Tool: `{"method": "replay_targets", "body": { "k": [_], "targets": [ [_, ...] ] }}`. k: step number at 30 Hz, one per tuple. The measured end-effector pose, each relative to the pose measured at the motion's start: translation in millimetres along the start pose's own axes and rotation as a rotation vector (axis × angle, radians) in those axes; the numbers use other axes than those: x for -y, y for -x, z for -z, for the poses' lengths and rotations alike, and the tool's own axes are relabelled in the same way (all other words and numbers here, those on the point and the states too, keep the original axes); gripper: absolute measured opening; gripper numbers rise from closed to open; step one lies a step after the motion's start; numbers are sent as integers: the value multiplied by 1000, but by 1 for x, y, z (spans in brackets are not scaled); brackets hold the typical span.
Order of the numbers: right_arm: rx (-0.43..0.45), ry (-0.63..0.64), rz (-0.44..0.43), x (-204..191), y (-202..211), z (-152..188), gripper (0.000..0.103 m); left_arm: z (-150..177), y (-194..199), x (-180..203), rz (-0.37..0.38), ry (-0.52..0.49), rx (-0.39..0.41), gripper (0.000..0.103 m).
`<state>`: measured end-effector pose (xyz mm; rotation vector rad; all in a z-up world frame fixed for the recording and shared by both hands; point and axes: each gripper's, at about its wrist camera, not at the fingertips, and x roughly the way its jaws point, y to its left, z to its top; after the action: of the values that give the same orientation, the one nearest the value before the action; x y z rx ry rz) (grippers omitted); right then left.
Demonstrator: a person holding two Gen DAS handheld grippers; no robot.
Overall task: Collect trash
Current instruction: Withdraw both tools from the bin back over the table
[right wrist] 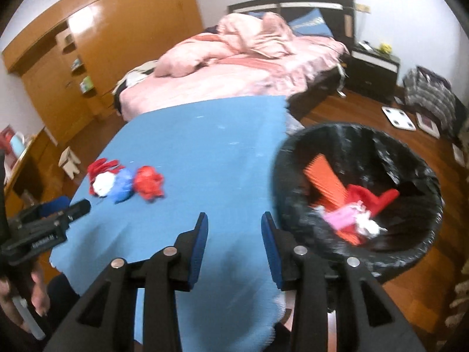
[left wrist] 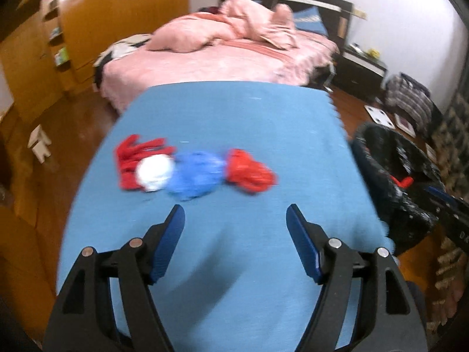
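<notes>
Trash (left wrist: pixel 190 173) is lying in a tight row on the blue cloth (left wrist: pixel 234 117), at about ten o'clock from the left gripper (left wrist: pixel 236 214): a red wad (left wrist: pixel 134 158) at the far left with a white ball (left wrist: pixel 154 173) resting against it, a blue crumpled piece (left wrist: pixel 196 177) touching that, and a second red wad (left wrist: pixel 250 174) at the right end. The bin with its black liner (right wrist: pixel 293 158) is standing just beside the cloth's right edge, at roughly two o'clock from the right gripper (right wrist: pixel 234 220), and it is already holding an orange ridged piece (right wrist: pixel 322 179), red scraps (right wrist: pixel 369 198) and a pink bit (right wrist: pixel 341 217).

Both pairs of tongs are standing spread with nothing between them, the left wider than the right. Judging by that, the step in hand is a reach back to the pile after a drop into the bin.

The next move is calling for the left gripper to be carried forward and a little left over the nearest piece, probably the blue one, lowered until its blades straddle it, then pressed together. The pieces are touching one another, so a careless pinch risks dragging a neighbour along or snagging the cloth.
</notes>
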<state>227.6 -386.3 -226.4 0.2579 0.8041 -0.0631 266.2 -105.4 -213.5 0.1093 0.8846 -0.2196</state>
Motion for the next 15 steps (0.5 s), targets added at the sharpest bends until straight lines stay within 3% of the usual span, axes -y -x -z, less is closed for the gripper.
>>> {"method": "replay_targets", "body": {
  "k": [7,15],
  "targets": [
    [-4,43,-50,-56,-10,-8,38,3,15,-62,-52,75,24,72],
    [-20,88,-87,-107,-36,-15,38,3,13,-97,-59,108,36,72]
  ]
}}
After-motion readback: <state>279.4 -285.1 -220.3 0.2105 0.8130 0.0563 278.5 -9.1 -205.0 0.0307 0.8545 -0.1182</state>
